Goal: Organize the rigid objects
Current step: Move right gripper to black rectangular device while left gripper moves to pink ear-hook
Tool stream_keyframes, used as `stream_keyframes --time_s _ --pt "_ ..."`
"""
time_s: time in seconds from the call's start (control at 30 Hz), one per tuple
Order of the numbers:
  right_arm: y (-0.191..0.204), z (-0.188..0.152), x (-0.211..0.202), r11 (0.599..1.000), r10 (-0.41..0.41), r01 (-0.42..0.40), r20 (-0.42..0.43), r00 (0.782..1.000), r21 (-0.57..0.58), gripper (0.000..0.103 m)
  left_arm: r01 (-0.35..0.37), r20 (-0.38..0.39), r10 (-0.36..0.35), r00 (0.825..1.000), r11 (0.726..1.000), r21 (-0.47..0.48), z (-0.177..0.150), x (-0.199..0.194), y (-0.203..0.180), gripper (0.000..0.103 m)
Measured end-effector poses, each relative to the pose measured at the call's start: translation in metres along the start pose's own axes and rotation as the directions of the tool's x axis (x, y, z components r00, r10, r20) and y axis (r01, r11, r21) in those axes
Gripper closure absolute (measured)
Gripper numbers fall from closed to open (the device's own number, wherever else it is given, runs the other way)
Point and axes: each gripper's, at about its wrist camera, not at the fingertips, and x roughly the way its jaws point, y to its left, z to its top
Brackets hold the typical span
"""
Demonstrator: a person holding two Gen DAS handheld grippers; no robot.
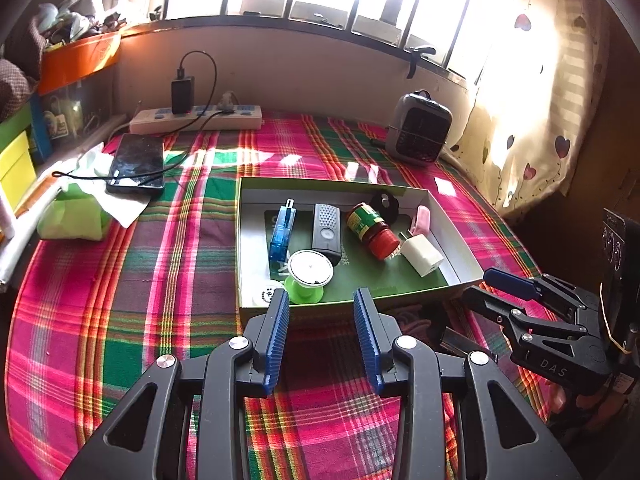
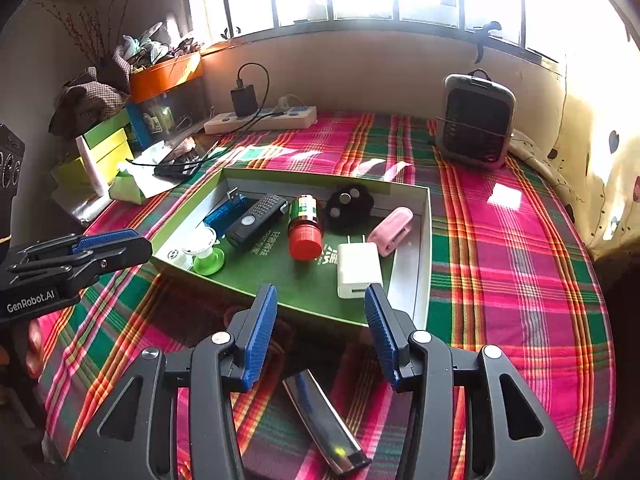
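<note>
Lying nearest on the plaid cloth, a dark glossy bar (image 2: 326, 424) is seen below the right gripper (image 2: 320, 316), outside the box (image 2: 424, 240); it is judged to be the one piece not yet put away. Both the right gripper and the left gripper (image 1: 322, 320) are held with jaws apart and nothing between them.

For the pickup, the right jaws are best set across the bar's narrow width, near its middle, since the shiny faces are likely to slip. The jaws should be lowered squarely before being closed.

Farther on, the box is already filled: green spool (image 2: 208, 258), blue stick (image 2: 226, 214), black remote (image 2: 256, 220), red-capped bottle (image 2: 304, 228), white charger (image 2: 358, 270), pink clip (image 2: 390, 232), black disc (image 2: 348, 206). Free floor is seen in front of the charger; the bar is best placed there, lifted clear over the near wall.

Beyond, a heater (image 2: 476, 120) and power strip (image 2: 260, 120) are left alone.
</note>
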Motion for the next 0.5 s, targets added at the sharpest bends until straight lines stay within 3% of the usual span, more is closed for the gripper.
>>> stream_keyframes --time_s 0.2,0.5 --pt "-0.003 -0.027 -0.011 1.0 -0.001 0.0 -0.044 0.999 -0.022 0.056 0.03 -0.017 -0.03 0.999 1.0 -0.007 -0.013 -0.001 -0.002 0.07" --pt "0.0 -0.044 0.007 0.999 0.033 -0.035 -0.116 0.993 -0.016 0.056 0.051 -0.063 -0.051 0.997 0.999 -0.001 -0.03 0.005 -0.001 0.07"
